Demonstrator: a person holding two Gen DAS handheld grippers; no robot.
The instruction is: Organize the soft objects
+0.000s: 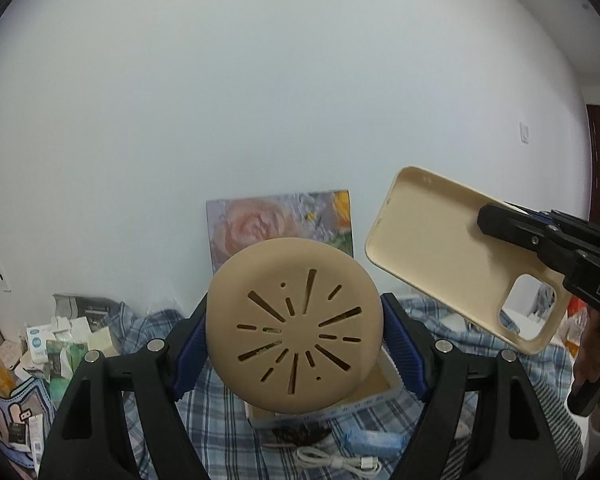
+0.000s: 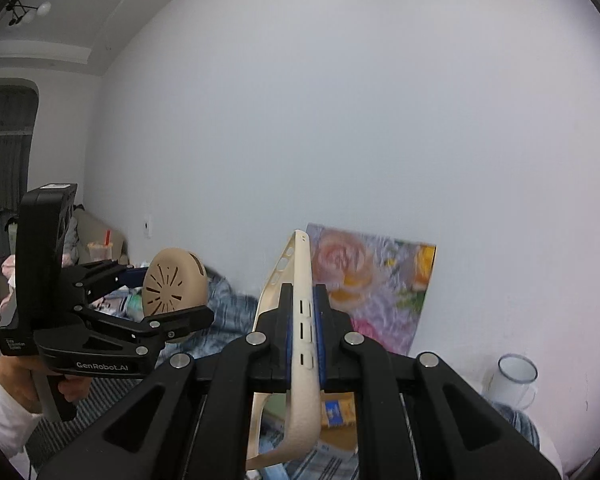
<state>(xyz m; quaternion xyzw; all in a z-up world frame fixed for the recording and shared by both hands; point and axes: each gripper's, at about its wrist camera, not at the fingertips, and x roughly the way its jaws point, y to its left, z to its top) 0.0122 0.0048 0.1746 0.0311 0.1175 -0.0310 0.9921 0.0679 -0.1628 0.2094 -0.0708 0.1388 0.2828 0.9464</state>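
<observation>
Your left gripper (image 1: 294, 340) has its jaws spread wide and pressed on both sides of a round tan silicone disc with radiating slots (image 1: 294, 326), held upright and lifted clear of the blue plaid cloth (image 1: 228, 420) below. Your right gripper (image 2: 303, 320) has its jaws nearly together, pinching the side edge of a cream soft-plastic phone case (image 2: 301, 300); in the left wrist view that case (image 1: 439, 248) hangs tilted in the air to the right of the disc, apart from it. Behind both, a floral painted canvas (image 2: 379, 280) leans on the white wall (image 1: 260, 100). A white charging cable (image 1: 335, 460) lies on the cloth.
</observation>
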